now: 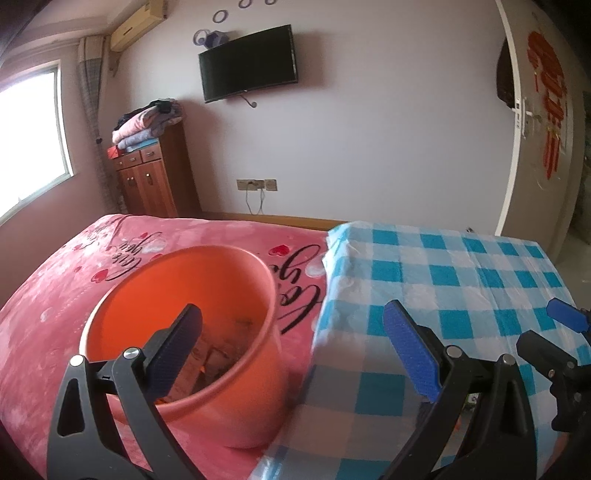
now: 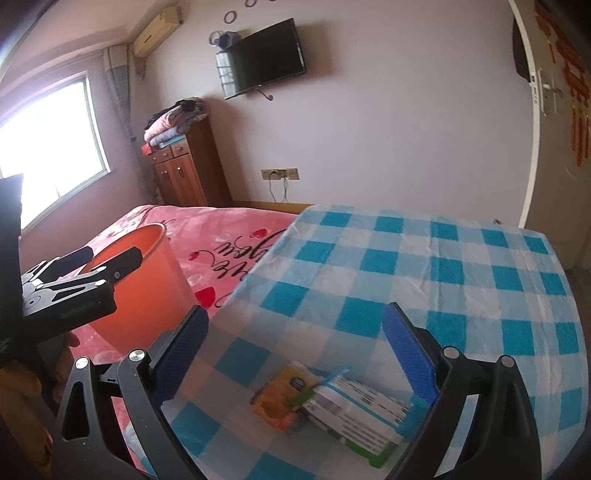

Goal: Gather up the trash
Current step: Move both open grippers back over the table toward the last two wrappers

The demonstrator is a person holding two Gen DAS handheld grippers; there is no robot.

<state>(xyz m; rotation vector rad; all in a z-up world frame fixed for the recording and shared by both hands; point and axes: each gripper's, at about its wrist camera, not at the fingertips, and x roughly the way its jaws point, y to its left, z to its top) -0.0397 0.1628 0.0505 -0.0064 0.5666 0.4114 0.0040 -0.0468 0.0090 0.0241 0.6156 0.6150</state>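
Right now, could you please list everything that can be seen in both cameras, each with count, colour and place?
bucket: one, orange, on the pink bed beside the table, some trash inside
table: one, blue and white checked cloth, right of the bed
packages: a small pile, yellow and white-green, on the table's near edge
bed: one, pink cover with hearts and lettering
television: one, black, on the wall
cabinet: one, brown wood, by the window, folded blankets on top
air conditioner: one, beige, high on the wall
door: one, white, red decoration, at right
left gripper: fingers open over the bucket
right gripper: fingers open above the packages
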